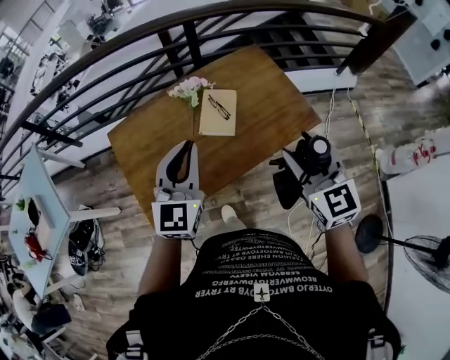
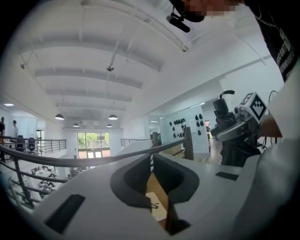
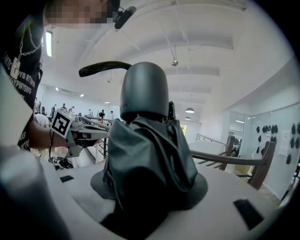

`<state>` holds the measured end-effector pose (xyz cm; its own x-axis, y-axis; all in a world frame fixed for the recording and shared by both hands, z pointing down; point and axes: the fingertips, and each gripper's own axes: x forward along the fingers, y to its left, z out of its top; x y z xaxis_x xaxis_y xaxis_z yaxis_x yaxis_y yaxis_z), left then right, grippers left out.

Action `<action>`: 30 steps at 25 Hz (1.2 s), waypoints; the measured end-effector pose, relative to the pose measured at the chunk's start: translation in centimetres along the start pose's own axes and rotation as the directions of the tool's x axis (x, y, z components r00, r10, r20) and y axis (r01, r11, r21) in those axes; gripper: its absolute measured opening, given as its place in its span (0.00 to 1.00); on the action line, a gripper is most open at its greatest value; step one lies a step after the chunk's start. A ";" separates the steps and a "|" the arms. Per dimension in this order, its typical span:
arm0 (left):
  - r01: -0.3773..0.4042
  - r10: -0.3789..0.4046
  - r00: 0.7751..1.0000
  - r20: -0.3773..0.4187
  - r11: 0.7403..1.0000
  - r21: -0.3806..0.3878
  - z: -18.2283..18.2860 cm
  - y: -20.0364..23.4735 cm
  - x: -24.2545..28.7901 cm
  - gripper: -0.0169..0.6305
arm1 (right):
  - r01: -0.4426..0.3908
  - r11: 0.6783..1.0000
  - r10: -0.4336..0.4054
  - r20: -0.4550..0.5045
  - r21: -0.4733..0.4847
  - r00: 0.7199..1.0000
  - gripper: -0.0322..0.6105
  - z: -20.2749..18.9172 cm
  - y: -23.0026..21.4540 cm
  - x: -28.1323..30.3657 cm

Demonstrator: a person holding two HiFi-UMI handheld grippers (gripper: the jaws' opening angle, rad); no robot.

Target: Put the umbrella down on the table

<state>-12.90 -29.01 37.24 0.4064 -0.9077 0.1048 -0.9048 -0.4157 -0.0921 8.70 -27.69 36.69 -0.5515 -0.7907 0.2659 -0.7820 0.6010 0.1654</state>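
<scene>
A folded black umbrella with a rounded grey handle stands upright in my right gripper, which is shut on it over the floor just off the table's near right edge. In the right gripper view the umbrella fills the jaws and hides the fingertips. My left gripper hovers over the near edge of the wooden table. Its pads meet at the tips and hold nothing. The table shows through the slit below them.
On the table lie a tan notebook with black glasses on it and a bunch of pink flowers. A dark railing curves behind the table. A floor fan stands at the right and a white table at the left.
</scene>
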 end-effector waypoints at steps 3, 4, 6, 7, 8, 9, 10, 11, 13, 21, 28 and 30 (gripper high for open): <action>-0.005 0.004 0.999 0.047 1.000 0.005 1.3 2.5 0.6 0.09 | 0.014 1.000 -0.014 0.012 0.001 1.000 0.42 1.3 0.1 1.6; -0.009 0.009 0.999 0.053 1.000 0.010 1.5 3.3 0.7 0.09 | 0.019 1.000 -0.020 0.016 0.001 1.000 0.42 1.6 0.1 2.0; -0.016 0.015 0.998 0.053 1.000 0.010 1.6 4.5 1.0 0.09 | 0.028 1.000 -0.028 0.018 0.000 0.999 0.42 2.0 0.2 2.7; -0.015 0.015 0.998 0.055 1.000 0.007 1.7 4.9 1.2 0.09 | 0.032 1.000 -0.032 0.015 -0.001 0.999 0.42 2.0 0.2 3.0; -0.014 0.014 0.998 0.060 1.000 0.003 1.7 5.2 1.5 0.09 | 0.035 0.999 -0.034 0.010 -0.002 0.999 0.43 2.0 0.2 3.2; -0.012 0.012 0.998 0.064 1.000 -0.002 1.7 5.4 1.7 0.09 | 0.037 0.999 -0.037 0.003 -0.003 0.999 0.43 1.9 0.2 3.4; -0.010 0.010 0.998 0.065 1.000 -0.008 1.6 5.4 1.9 0.09 | 0.040 0.999 -0.040 -0.004 -0.004 0.999 0.43 1.8 0.2 3.5; -0.006 0.007 0.998 0.065 1.000 -0.013 1.4 5.4 2.1 0.09 | 0.043 0.999 -0.043 -0.009 -0.005 0.999 0.43 1.7 0.1 3.6; 0.006 -0.005 0.998 0.062 1.000 -0.020 1.0 5.0 2.6 0.09 | 0.053 0.999 -0.053 -0.014 -0.007 0.998 0.43 1.7 -0.3 3.6; 0.009 -0.008 0.998 0.056 1.000 -0.005 1.2 4.0 4.4 0.09 | 0.051 0.998 -0.051 -0.017 0.028 0.999 0.43 0.7 -2.6 4.9; -0.051 0.050 0.998 0.042 0.999 0.006 1.4 4.5 7.4 0.09 | 0.022 0.999 -0.021 -0.020 0.046 1.000 0.43 -0.2 -6.4 7.5; -0.070 0.070 0.997 0.036 0.998 0.002 1.3 4.7 8.5 0.09 | 0.011 0.998 -0.010 -0.026 0.054 1.000 0.43 -0.6 -7.6 8.6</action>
<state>-13.52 -38.75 36.39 0.3465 -0.9360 0.0623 -0.9307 -0.3513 -0.1016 10.07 -39.01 38.24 -0.5358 -0.7934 0.2888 -0.8027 0.5848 0.1172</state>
